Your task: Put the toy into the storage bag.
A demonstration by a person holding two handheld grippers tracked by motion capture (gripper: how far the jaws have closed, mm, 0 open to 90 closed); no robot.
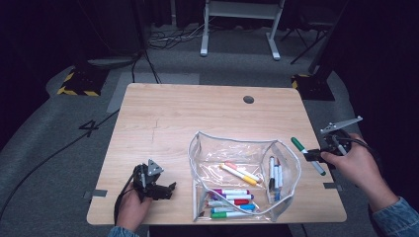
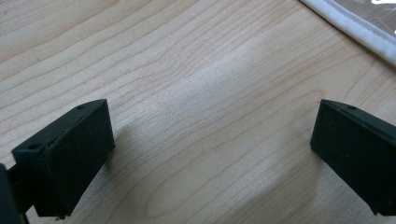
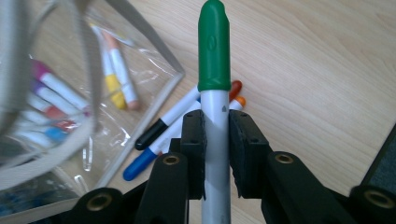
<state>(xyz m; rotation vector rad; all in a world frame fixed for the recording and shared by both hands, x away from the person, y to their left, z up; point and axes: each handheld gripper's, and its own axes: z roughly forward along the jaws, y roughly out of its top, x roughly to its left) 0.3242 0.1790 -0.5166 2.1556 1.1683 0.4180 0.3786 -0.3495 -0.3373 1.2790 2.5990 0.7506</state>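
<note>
- Marker (image 3: 213, 70) with the green cap was clamped in the right tool (image 1: 316, 156), pads squeezed tight on its white barrel, up off the bench (image 1: 163, 118) near the right edge.
- Pouch (image 1: 199, 148) sat left of that tool, mouth gaping upward, so the marker looked to have to travel leftward and drop in; its long axis ran slantwise, cap pointing up and away.
- Right hand (image 1: 353, 165) was clearly the nearer one.
- Left tool (image 1: 159, 189) rested low beside the pouch's near-left corner, jaws wide apart, nothing between them.
- Pouch looked like floppy clear plastic with pale fabric trim; markers inside (image 1: 232, 192) smooth, round, hard plastic. Bench was light wood grain.
</note>
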